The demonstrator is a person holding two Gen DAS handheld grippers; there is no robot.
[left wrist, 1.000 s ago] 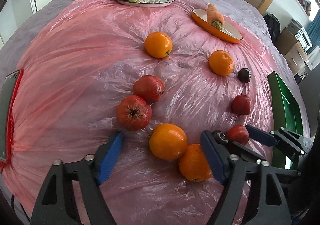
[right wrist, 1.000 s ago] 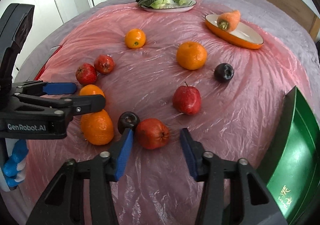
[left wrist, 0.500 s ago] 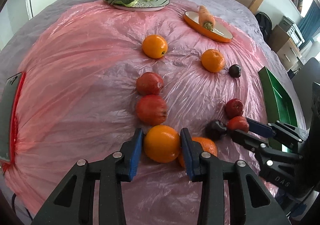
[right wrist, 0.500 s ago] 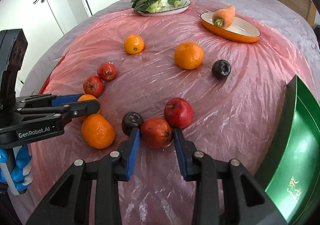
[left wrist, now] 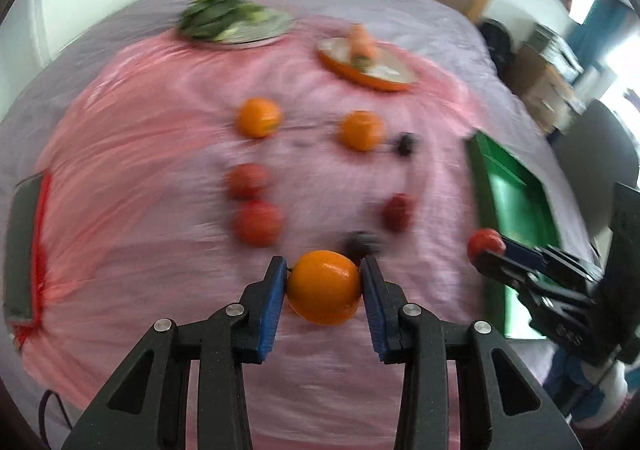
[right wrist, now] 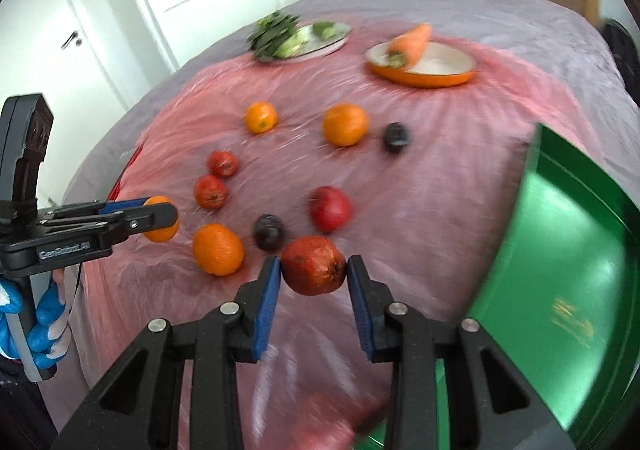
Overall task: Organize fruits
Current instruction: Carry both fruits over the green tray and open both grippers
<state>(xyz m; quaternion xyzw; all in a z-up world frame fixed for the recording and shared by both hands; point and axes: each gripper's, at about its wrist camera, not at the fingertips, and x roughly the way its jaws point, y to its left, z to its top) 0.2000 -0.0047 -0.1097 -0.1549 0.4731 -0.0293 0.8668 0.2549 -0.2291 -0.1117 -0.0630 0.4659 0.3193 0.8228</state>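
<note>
Fingers of the left gripper (left wrist: 324, 286) clamp an orange (left wrist: 323, 287) above the pink sheet; the right gripper (right wrist: 313, 272) pinches a red fruit (right wrist: 313, 271), probably a pomegranate. Green tray (right wrist: 568, 290) lies rightward, nearer the right.

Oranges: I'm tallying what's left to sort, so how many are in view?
4. One orange in the left gripper, one near the front, two farther back. None seems hidden.
</note>
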